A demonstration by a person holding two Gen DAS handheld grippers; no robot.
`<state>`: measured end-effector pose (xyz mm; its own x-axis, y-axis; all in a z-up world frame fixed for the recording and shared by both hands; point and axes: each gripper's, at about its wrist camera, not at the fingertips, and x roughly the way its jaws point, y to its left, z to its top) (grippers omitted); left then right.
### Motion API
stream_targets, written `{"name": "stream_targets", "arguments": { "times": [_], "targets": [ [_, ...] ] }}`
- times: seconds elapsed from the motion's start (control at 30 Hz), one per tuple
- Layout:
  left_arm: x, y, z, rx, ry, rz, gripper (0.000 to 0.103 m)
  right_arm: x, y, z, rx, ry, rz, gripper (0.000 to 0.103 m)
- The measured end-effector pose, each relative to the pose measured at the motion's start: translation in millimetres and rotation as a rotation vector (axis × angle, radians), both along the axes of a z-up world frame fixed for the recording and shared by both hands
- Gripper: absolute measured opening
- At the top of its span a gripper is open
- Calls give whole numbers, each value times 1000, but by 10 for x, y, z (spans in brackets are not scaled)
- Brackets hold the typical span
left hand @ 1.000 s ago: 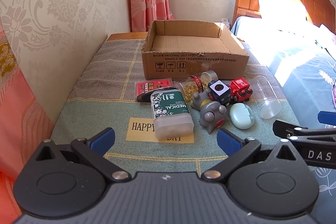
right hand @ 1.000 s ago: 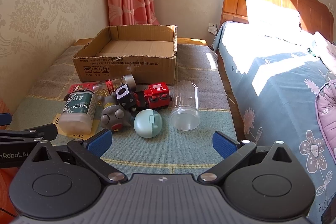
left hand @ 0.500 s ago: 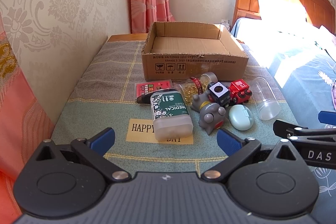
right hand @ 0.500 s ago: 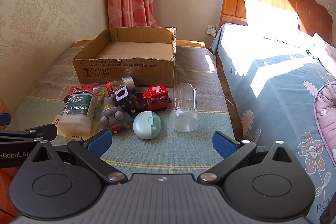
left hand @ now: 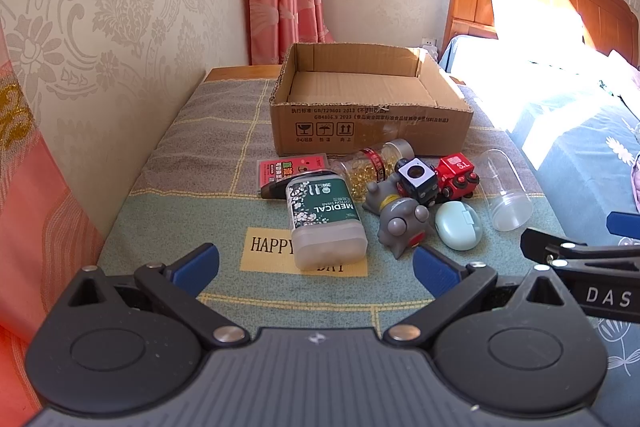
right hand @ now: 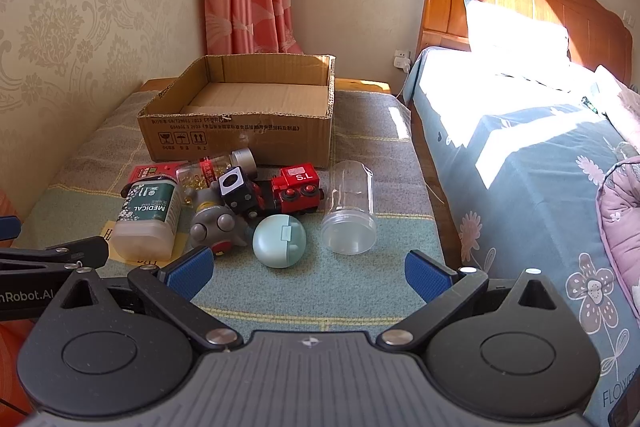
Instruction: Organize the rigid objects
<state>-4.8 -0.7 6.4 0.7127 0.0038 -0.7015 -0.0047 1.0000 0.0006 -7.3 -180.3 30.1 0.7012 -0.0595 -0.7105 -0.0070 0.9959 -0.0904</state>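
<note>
Both grippers hang side by side at the near edge of the cloth-covered bench [left hand: 192, 163], fingers spread wide and grasping nothing. The left gripper [left hand: 316, 263] points at the cotton-swab box [left hand: 325, 217], a frosted flat container with a green "MEDICAL" label lying on a yellow "HAPPY" patch [left hand: 266, 247] at its 12 o'clock. The right gripper [right hand: 308, 267] has the mint round case [right hand: 279, 235] just ahead at 11 o'clock and the clear plastic jar [right hand: 349, 209], lying on its side with its mouth toward the camera, at 1 o'clock.

The clutter sits tightly packed. In the left wrist view, a grey toy figure [left hand: 400, 219] touches the swab box's right side, with the mint case at its 3 o'clock. Behind them a black cube [left hand: 416, 179] leans against a red toy train [left hand: 456, 175], and a bottle of yellow capsules [left hand: 374, 163] lies across at their 10 o'clock. A red card pack [left hand: 290, 167] lies flat behind the swab box, with a dark object partly hidden under the box's far end.

The open cardboard box [left hand: 372, 131] stands beyond the pile at 12 o'clock, its front wall just behind the capsule bottle. The bed [right hand: 520, 147] runs along 3 o'clock.
</note>
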Motion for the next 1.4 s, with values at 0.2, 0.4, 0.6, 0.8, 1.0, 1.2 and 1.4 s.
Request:
{"name": "stream_targets", "arguments": {
  "times": [0.2,0.4,0.6,0.8,1.0,1.2,1.4],
  "targets": [
    [-1,-3,-2,1,-2,-3,102,-1,1,4,-3,-2,-1,103],
    [23,3,3,-1,-4,-6,102,14,19,5,-13,-8,0,103],
    [64,-1,-31,6,-1,-9,102,38,25,1,-12,-12,10,103],
    [122,7,-77,5,0,-15,102,85,41,-21,-10,-20,28,103],
    [208,12,-142,-6,-4,-42,102,139,34,-63,-17,-27,34,103],
    [314,39,-276,-3,-11,-59,102,199,3,-147,-16,-40,67,103],
    [472,89,-445,1,7,-62,102,257,-50,-255,-18,-49,100,103]
  ]
}}
